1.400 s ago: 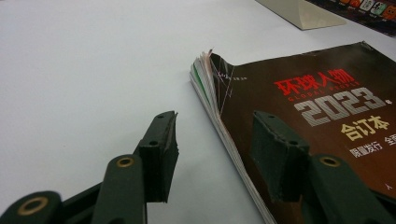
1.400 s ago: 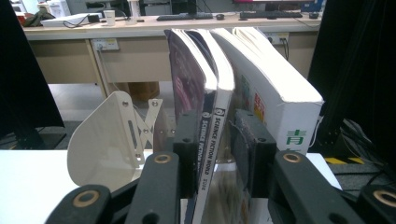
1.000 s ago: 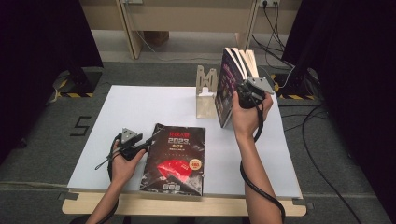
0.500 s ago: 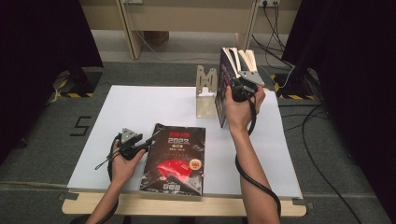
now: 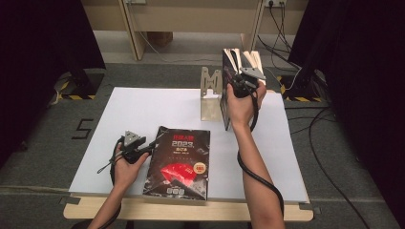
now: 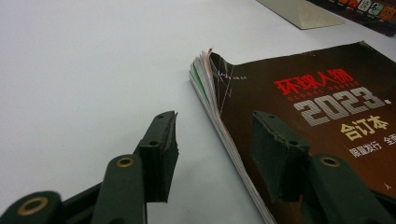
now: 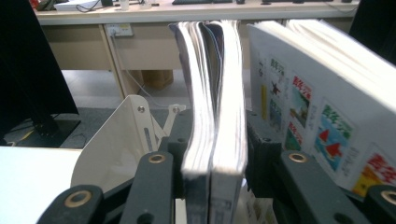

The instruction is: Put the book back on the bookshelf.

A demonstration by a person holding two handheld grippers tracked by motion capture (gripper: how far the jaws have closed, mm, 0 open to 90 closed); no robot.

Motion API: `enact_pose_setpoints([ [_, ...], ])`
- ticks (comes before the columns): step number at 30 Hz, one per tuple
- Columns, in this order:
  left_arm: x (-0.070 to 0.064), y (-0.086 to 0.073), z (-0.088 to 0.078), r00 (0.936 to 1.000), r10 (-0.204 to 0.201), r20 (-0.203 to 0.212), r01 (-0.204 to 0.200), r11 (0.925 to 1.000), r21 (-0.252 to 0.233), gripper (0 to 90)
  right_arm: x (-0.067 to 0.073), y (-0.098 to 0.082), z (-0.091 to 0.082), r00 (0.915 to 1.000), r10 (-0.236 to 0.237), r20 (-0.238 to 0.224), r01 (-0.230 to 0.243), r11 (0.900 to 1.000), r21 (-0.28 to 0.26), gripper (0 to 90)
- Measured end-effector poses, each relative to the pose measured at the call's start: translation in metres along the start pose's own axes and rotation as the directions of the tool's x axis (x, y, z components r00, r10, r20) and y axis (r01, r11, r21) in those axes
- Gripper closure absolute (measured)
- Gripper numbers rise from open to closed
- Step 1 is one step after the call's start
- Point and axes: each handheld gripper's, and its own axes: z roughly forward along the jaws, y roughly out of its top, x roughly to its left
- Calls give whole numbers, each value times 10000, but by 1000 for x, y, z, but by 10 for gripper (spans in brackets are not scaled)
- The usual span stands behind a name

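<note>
The left gripper (image 5: 143, 151) lay with its jaws spread wide and holding nothing, straddling the near edge of the flat black book (image 5: 179, 162), one jaw on the white table (image 5: 143, 109) and one over the cover. The right gripper (image 5: 241, 83) was clamped on two upright books (image 7: 215, 116) beside the cream bookend (image 5: 210, 95) — a white volume (image 7: 322, 93) stood just right of its jaws. Done well, I judged, the pair needed to stay vertical and slide flush against the bookend before any release — otherwise they would splay.

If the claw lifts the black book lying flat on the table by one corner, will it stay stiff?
Probably not. The thick black softcover book already has a curled corner and fanned pages, so it would likely sag. It looks heavy, and its glossy cover may slip on the white table.
</note>
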Motion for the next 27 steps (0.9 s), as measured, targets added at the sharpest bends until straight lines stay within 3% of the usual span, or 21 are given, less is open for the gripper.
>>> enact_pose_setpoints([
  [11, 0, 0, 0, 10000, 17, 40, -17, 10000, 34, 505, 0, 5, 6, 9997, -150, 191, 142, 9991, 389, 761],
  [17, 0, 0, 0, 10000, 7, 46, -7, 10000, -1, 504, -1, 5, 7, 9989, -387, 245, 386, 9992, 68, 771],
  [23, 0, 0, 0, 10000, 15, 66, -15, 10000, 39, 504, 0, 3, 5, 9936, -892, 689, 909, 9956, -222, 771],
  [27, -1, 0, 1, 10000, 38, 41, -38, 10000, 23, 504, -2, -2, 3, 9951, -710, 686, 739, 9964, -410, 770],
])
